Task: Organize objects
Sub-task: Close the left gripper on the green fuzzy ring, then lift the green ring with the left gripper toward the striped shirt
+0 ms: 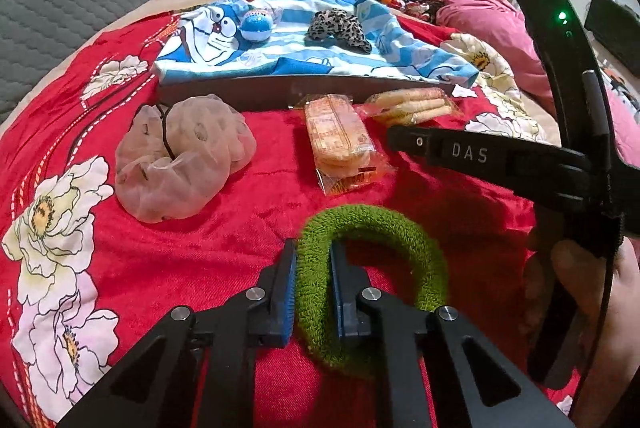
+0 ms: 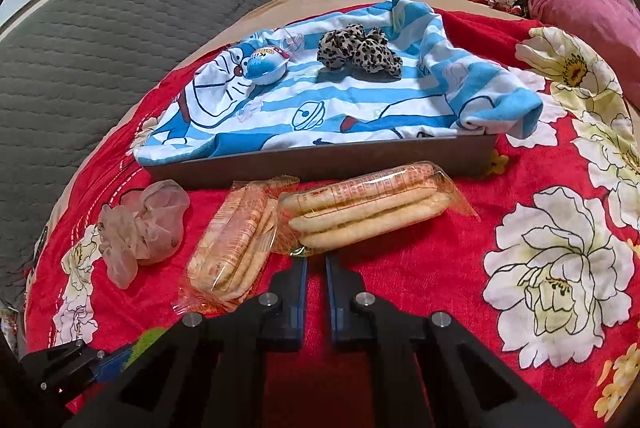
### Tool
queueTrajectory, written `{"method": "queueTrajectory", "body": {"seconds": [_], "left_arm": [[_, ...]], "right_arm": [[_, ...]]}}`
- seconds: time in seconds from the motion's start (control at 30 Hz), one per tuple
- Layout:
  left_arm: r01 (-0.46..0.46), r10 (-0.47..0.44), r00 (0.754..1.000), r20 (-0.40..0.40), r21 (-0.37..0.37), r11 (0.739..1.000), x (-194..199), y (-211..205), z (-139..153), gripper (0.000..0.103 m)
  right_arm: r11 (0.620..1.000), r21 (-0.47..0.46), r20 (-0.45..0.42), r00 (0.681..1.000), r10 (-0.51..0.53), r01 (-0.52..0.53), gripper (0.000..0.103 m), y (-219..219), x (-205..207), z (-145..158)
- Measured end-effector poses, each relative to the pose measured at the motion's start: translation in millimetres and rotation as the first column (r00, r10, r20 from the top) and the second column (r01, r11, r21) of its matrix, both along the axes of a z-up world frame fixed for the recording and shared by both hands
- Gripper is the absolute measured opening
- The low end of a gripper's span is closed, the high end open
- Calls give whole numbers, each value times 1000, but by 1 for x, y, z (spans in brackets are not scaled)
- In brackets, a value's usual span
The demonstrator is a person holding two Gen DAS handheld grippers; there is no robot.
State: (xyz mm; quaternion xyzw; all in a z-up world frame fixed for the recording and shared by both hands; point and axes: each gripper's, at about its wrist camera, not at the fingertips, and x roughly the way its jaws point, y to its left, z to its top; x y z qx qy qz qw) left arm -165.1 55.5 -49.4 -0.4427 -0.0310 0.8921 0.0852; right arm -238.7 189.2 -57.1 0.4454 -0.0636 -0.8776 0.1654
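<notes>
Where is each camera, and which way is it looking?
Left wrist: sits on the left gripper, looking down and forward over the bed; its jaws are shut on the green scrunchie; a hand holding the right gripper shows at the right.
Right wrist: sits on the right gripper, looking down and forward; its tips pinch the wrapper of a biscuit pack; the left gripper shows at bottom left.
Both see the tray, the blue cloth and the leopard scrunchie.

The right gripper [image 2: 316, 260] has its jaws nearly together at the wrapper edge of a biscuit packet [image 2: 364, 211].
</notes>
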Motion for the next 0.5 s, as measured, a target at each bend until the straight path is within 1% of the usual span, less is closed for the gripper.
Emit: {"method": "queueTrajectory", "body": {"seconds": [0.27,0.5], "left_arm": [[0,0,1000,-14,-1,1000,0,-1,4,15],[-3,3,1000,-16,3,1000,0,-4,9,15]], "right_arm": [[1000,-11,-25,1000,-12,11,8,4,0,7],[1000,-8,-29,1000,-10,10,8,3,0,10]]}}
